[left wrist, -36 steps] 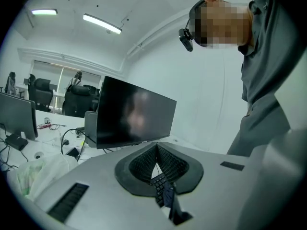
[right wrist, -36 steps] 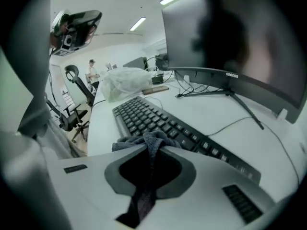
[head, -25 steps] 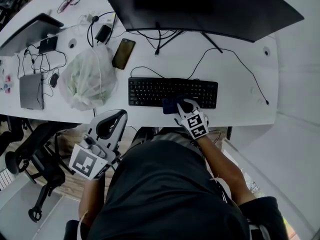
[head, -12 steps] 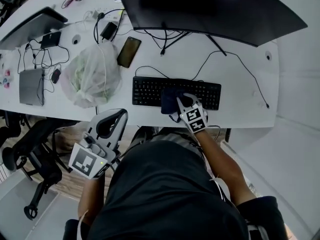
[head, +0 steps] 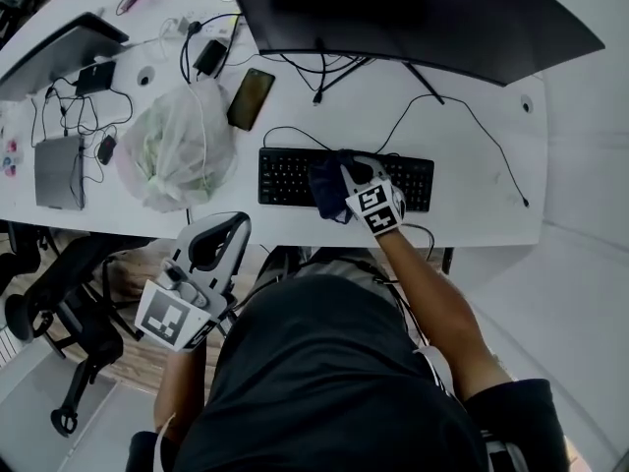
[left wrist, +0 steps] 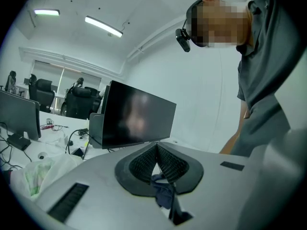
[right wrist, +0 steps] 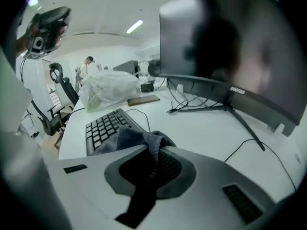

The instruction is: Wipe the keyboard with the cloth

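Soft dark cloth [head: 327, 190]; matt black plastic keyboard [head: 285, 177]; desk [head: 472, 214] prob. smooth laminate.

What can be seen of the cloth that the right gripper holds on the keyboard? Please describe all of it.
The cloth is dark blue-grey and looks soft, like towelling. It is crumpled into loose folds, not spread flat. The right gripper is shut on one bunched fold, and the rest hangs down onto the black keyboard, covering keys near its middle. It touches the jaws and the keys.
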`<act>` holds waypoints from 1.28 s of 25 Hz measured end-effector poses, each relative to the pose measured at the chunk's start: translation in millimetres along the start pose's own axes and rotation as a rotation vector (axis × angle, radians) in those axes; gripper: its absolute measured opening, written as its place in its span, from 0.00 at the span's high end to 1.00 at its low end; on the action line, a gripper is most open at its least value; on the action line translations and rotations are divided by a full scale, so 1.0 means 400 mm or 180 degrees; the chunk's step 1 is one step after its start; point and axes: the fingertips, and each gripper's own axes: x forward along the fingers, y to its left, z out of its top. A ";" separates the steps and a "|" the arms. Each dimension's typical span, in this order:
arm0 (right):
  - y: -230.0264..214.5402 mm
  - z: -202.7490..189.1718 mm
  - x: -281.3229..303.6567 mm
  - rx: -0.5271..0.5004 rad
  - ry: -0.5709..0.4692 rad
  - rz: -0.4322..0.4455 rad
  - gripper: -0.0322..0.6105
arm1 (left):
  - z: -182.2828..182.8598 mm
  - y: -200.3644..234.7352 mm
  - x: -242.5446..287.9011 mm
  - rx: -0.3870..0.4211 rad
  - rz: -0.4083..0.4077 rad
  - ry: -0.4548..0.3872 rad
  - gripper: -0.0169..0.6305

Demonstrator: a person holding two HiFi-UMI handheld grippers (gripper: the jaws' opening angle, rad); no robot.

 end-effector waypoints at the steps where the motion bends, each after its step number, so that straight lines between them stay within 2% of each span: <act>1: 0.046 -0.031 -0.021 -0.0012 -0.0018 0.0030 0.91 | 0.002 -0.001 -0.001 -0.0008 0.0006 -0.0011 0.96; 3: 0.129 -0.077 -0.070 0.0007 -0.0017 0.0151 0.91 | -0.001 0.009 -0.008 -0.0049 0.0037 -0.0013 0.96; 5: 0.166 -0.087 -0.083 0.0041 0.0033 0.0336 0.91 | -0.016 0.024 -0.018 -0.0088 0.0081 0.0005 0.96; 7: 0.134 -0.063 -0.060 -0.0032 0.0060 0.0381 0.91 | -0.033 0.030 -0.020 -0.0131 0.0093 0.0055 0.96; 9: 0.054 -0.012 -0.021 -0.0044 0.0013 0.0258 0.91 | -0.035 0.025 -0.009 -0.0133 0.0050 0.0085 0.96; 12: -0.025 0.030 0.025 0.0097 0.0069 0.0142 0.91 | -0.017 0.009 0.013 -0.0069 -0.0022 0.0065 0.96; 15: 0.053 -0.006 -0.009 0.0091 0.0060 0.0205 0.91 | -0.006 0.001 0.015 -0.0068 -0.0013 0.0051 0.96; 18: 0.177 -0.071 -0.068 -0.0011 0.0080 0.0431 0.91 | -0.012 0.014 -0.001 -0.0054 0.0029 0.0030 0.96; 20: 0.192 -0.076 -0.073 -0.0003 0.0111 0.0524 0.91 | -0.024 0.022 -0.013 -0.0078 0.0061 0.0037 0.96; 22: 0.140 -0.028 -0.049 -0.0030 0.0040 0.0442 0.91 | -0.036 0.027 -0.018 -0.0104 0.0070 0.0068 0.96; 25: 0.020 0.074 0.011 -0.0053 -0.0111 0.0179 0.91 | -0.038 0.020 -0.009 -0.0102 0.0027 0.0105 0.96; 27: 0.000 0.081 0.044 -0.0004 -0.0015 0.0150 0.91 | -0.032 0.011 -0.003 -0.0074 0.0002 0.0079 0.96; 32: 0.189 -0.039 -0.026 -0.0205 0.0034 0.0351 0.91 | -0.029 0.017 -0.032 -0.0080 0.0051 0.0032 0.96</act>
